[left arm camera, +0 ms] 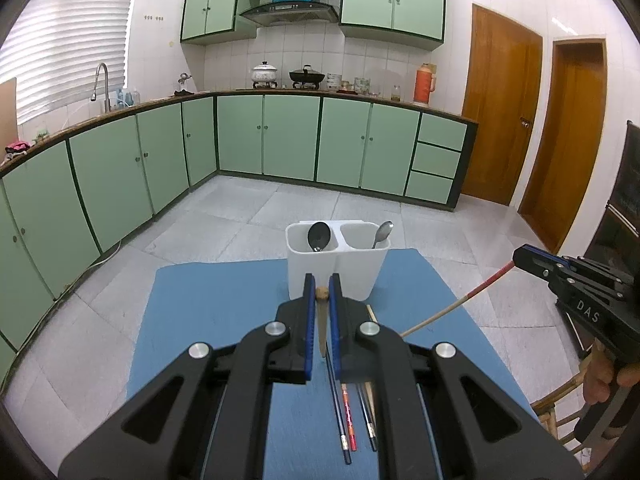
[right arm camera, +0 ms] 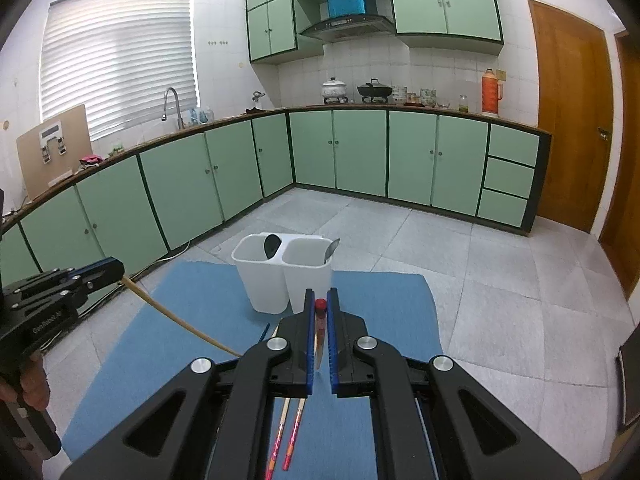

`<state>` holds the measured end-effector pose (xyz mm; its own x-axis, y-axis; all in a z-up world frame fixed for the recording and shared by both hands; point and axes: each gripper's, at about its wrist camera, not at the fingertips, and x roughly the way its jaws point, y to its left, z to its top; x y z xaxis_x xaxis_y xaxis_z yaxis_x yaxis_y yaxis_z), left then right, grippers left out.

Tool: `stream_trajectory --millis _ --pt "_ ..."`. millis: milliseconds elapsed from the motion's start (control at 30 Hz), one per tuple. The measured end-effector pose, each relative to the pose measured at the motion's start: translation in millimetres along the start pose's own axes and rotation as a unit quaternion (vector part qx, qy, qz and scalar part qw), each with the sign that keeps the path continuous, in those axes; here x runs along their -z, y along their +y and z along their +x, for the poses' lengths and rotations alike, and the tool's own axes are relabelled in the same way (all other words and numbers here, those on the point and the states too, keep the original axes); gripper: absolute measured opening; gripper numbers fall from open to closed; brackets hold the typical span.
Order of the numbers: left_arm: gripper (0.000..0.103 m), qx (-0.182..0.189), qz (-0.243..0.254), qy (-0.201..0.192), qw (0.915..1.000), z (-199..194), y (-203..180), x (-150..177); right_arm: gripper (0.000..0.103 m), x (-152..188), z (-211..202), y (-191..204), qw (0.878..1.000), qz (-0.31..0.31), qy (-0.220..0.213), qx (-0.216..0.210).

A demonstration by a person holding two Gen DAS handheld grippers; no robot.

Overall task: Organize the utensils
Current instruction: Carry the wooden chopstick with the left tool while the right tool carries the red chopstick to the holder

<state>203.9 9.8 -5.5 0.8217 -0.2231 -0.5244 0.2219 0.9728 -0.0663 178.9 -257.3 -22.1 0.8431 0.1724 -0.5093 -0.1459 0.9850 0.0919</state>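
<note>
Right now each gripper holds one chopstick above the blue mat [left arm camera: 224, 320].

Look at the left gripper [left arm camera: 322, 294] first. Its two blue jaws are nearly closed, with only a thin gap. A plain wooden chopstick [left arm camera: 322, 320] sits in that gap, pinched between them. Its round brown end pokes up at the tips of the jaws. In the right wrist view, this stick runs long and pale from the left gripper down toward the mat.

Now the right gripper [right arm camera: 320, 308]. Its jaws are also nearly closed and they squeeze a red-tipped chopstick [right arm camera: 320, 330]. The red end sticks up between the jaw tips. In the left wrist view, this stick slants down from the right gripper, red and white near the top, pale lower down.

Just ahead of both grippers stands a white holder [left arm camera: 336, 272] on the far part of the mat. It has two cups side by side. A dark spoon [left arm camera: 319, 237] leans in the left cup. A silver spoon [left arm camera: 383, 234] leans in the right cup.

More chopsticks [left arm camera: 352, 416] lie flat on the mat under the left gripper, some dark and one red. Two red ones [right arm camera: 286, 440] lie under the right gripper.
</note>
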Motion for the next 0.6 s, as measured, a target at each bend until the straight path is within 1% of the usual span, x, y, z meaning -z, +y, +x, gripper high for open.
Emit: stream_trajectory --millis 133,300,433,600 --pt "0.006 -0.002 -0.003 -0.003 1.0000 2 4 -4 0.005 -6 0 0 1.000 -0.003 -0.006 0.000" --pt "0.006 -0.004 -0.009 -0.016 0.9998 -4 10 -12 0.005 -19 -4 0 1.000 -0.009 -0.018 -0.001" --pt "0.006 -0.007 -0.013 -0.036 0.9993 -14 12 -23 0.005 -34 -12 -1 0.999 -0.009 -0.037 -0.005" --pt "0.006 -0.009 -0.018 -0.071 0.9973 -27 13 -44 0.005 -56 -23 -2 0.998 -0.009 -0.067 -0.009"
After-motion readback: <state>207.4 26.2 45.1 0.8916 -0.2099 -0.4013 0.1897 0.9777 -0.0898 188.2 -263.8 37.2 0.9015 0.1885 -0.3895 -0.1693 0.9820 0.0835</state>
